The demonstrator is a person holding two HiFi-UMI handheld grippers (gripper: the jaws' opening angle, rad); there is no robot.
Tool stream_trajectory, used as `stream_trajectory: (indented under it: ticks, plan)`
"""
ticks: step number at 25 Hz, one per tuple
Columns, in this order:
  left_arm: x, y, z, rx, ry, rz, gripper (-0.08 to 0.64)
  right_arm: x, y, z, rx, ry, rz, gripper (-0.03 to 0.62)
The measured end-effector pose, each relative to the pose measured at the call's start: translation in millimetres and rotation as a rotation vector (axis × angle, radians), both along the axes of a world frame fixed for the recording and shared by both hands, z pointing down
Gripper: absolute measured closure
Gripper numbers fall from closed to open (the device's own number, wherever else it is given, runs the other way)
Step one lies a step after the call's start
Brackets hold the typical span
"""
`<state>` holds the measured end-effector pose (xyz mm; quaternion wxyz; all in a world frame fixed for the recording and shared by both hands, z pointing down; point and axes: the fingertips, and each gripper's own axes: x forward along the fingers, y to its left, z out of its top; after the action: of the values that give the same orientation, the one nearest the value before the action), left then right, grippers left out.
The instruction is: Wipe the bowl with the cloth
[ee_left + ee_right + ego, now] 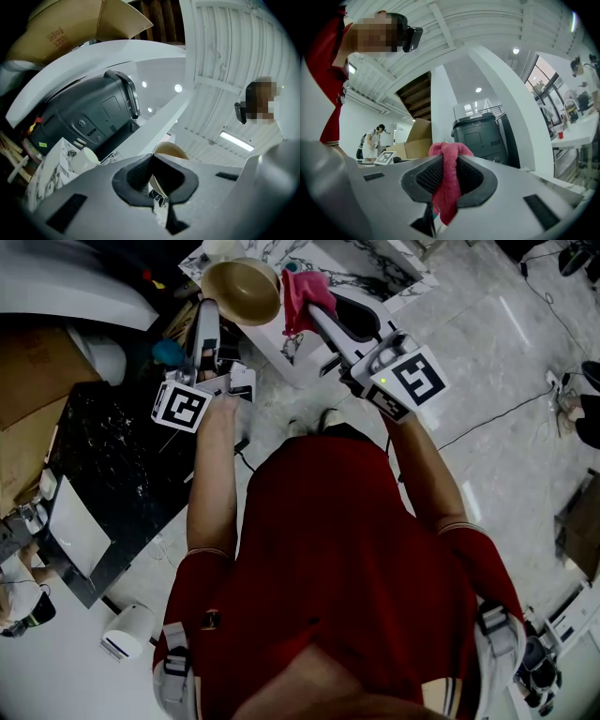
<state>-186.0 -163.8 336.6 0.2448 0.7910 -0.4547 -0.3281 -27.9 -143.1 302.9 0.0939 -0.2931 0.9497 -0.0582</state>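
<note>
The left gripper (210,307) jaws pinch the bowl (242,289) by its rim and the right gripper (317,311) jaws clamp the cloth (302,294). Wiping looks about to start: next, press the cloth inside the bowl.

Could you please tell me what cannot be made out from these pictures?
The bowl: in the left gripper view, mostly hidden behind the jaws of the left gripper; in the head view, too dark to show dirt inside.
The cloth: lower end hidden by the jaws of the right gripper, right gripper view.
Whether cloth touches bowl: too small, head view.
</note>
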Motion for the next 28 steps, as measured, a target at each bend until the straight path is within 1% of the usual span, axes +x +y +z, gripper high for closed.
stream_trajectory:
  ticks: [2, 11, 18, 23, 28]
  plan:
    - [-1.0, -0.1, 0.9, -0.014, -0.035, -0.017, 0.549, 0.1, -1.3, 0.1, 0.000, 0.004, 0.013, 0.522]
    - [4.5, 1.0, -1.5, -0.060, -0.239, -0.076, 0.549, 3.7, -9.8, 13.4, 0.001, 0.092, 0.088, 0.523]
    - [8.5, 4.8, -6.8, -0.050, -0.408, -0.121, 0.549, 8.6, -15.7, 19.8, -0.002, 0.132, 0.148, 0.523]
    - [11.1, 7.4, -5.3, -0.052, -0.480, -0.137, 0.549, 13.1, -16.2, 23.5, -0.004, 0.153, 0.188, 0.523]
    - [9.9, 9.1, -2.3, -0.058, -0.508, -0.145, 0.549, 14.4, -15.7, 29.0, -0.013, 0.177, 0.210, 0.525]
